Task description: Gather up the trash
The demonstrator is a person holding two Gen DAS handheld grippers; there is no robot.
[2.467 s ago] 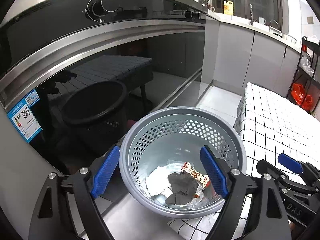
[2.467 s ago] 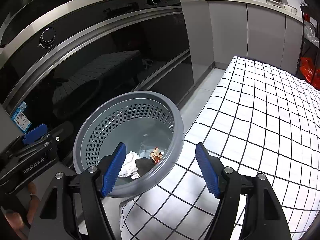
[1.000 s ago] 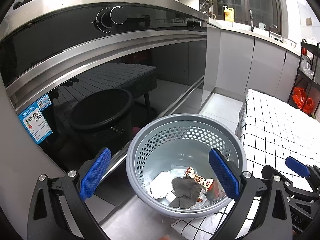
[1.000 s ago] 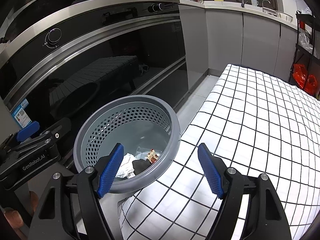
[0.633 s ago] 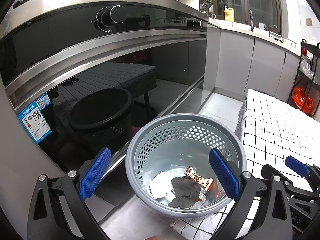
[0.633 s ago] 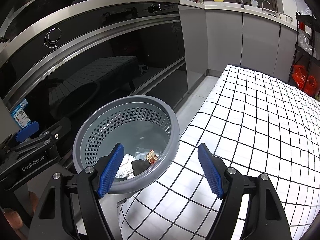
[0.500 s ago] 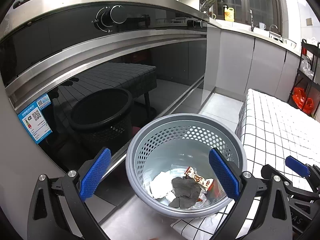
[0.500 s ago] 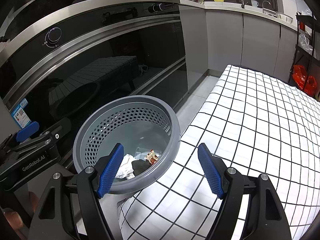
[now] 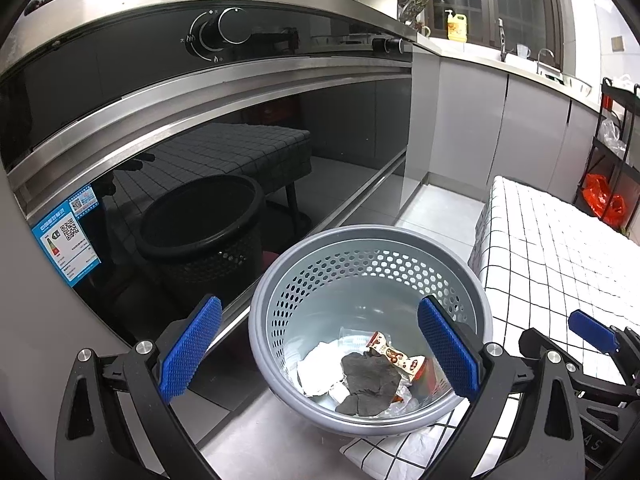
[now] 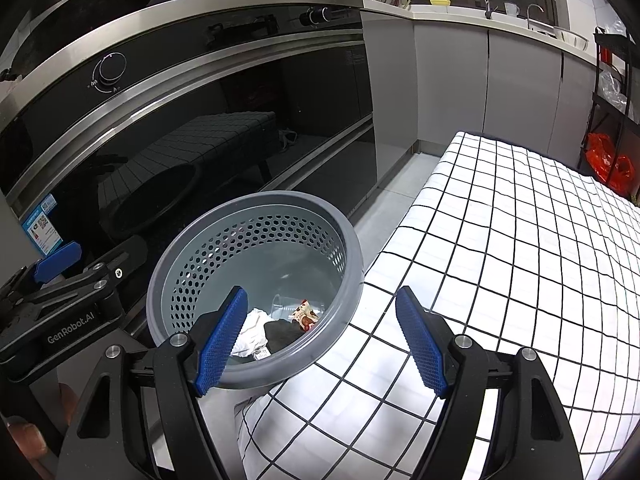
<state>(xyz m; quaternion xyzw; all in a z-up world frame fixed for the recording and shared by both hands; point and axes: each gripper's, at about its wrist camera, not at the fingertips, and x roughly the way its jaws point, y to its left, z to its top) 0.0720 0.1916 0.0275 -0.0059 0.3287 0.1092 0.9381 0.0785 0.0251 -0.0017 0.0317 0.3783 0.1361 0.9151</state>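
A grey perforated waste basket [image 9: 360,236] [image 10: 256,204] stands on the floor against the corner of a checked table. Inside lie a white crumpled tissue [image 9: 318,368] [image 10: 250,334], a dark grey scrap [image 9: 370,376] [image 10: 282,334], a red-and-white snack wrapper [image 9: 396,356] [image 10: 304,312] and clear plastic film. My left gripper [image 9: 320,346] hovers open above and before the basket, nothing between its blue pads. My right gripper [image 10: 322,338] is also open and empty, over the basket's near rim and the table corner. Each gripper shows at the edge of the other's view.
A black glass oven front [image 9: 200,152] with a knob [image 9: 224,28] rises just left of the basket. The white checked tablecloth [image 10: 500,240] spreads to the right. Grey cabinets [image 9: 532,120] and a rack with a red bag [image 9: 604,200] stand beyond. A hand [image 10: 28,440] shows at lower left.
Since the oldest frames both grippers have drawn back and up from the basket. Over the last second nothing has visibly moved.
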